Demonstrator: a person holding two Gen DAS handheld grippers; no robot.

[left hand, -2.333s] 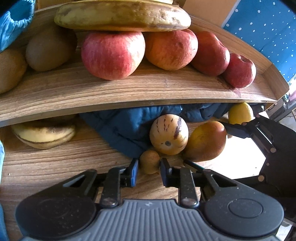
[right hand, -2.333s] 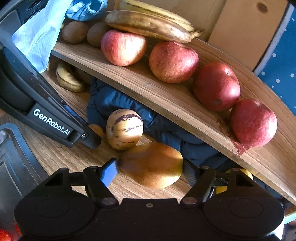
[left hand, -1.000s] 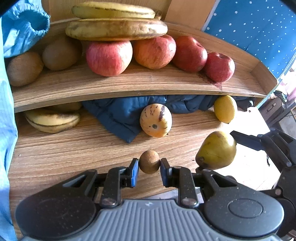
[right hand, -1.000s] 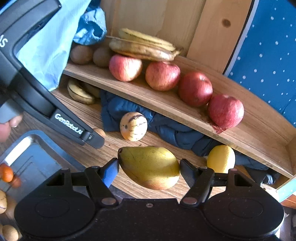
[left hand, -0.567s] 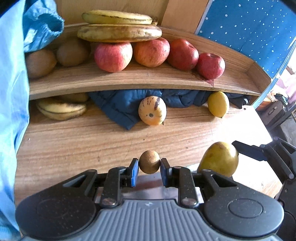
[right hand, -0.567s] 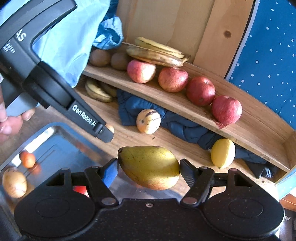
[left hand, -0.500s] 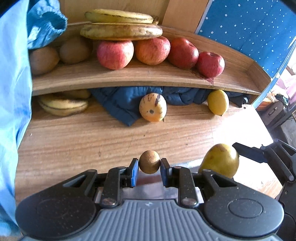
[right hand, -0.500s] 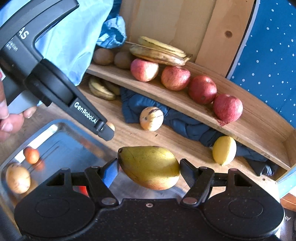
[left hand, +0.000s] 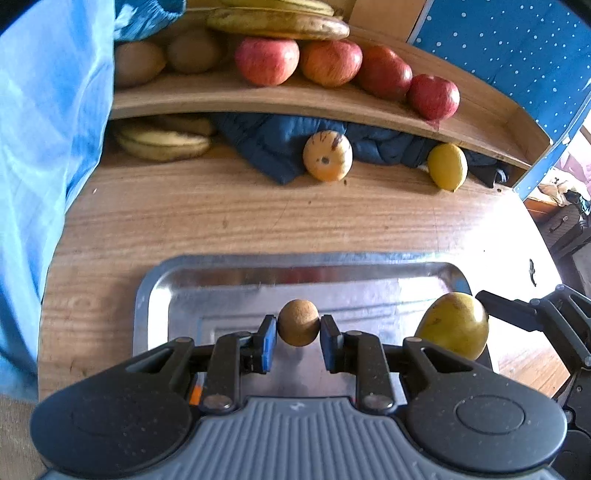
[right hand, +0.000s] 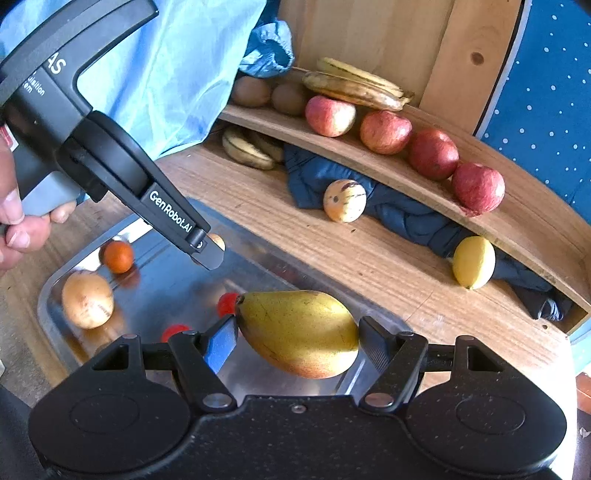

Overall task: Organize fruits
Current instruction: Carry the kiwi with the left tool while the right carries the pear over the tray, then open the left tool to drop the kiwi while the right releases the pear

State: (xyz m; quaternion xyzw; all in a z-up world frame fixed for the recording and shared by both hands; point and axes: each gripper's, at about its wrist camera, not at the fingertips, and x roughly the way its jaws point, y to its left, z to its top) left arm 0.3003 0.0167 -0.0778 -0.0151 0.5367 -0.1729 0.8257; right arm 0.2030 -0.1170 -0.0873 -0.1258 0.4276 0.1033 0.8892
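Note:
My left gripper is shut on a small round brown fruit and hangs over the metal tray. Over the tray's right end, my right gripper is shut on a yellow pear, which also shows at the right of the left wrist view as the pear. The tray holds a pale round fruit, a small orange fruit and red pieces. A striped yellow melon and a lemon lie on the wooden table by the shelf.
A curved wooden shelf carries several red apples, kiwis and bananas. Below it lie more bananas and a dark blue cloth. A light blue sleeve fills the left side. A hand grips the left tool.
Both grippers have pulled back from the shelf with their fruits and now hang over the metal tray. The shelf, melon and lemon have receded.

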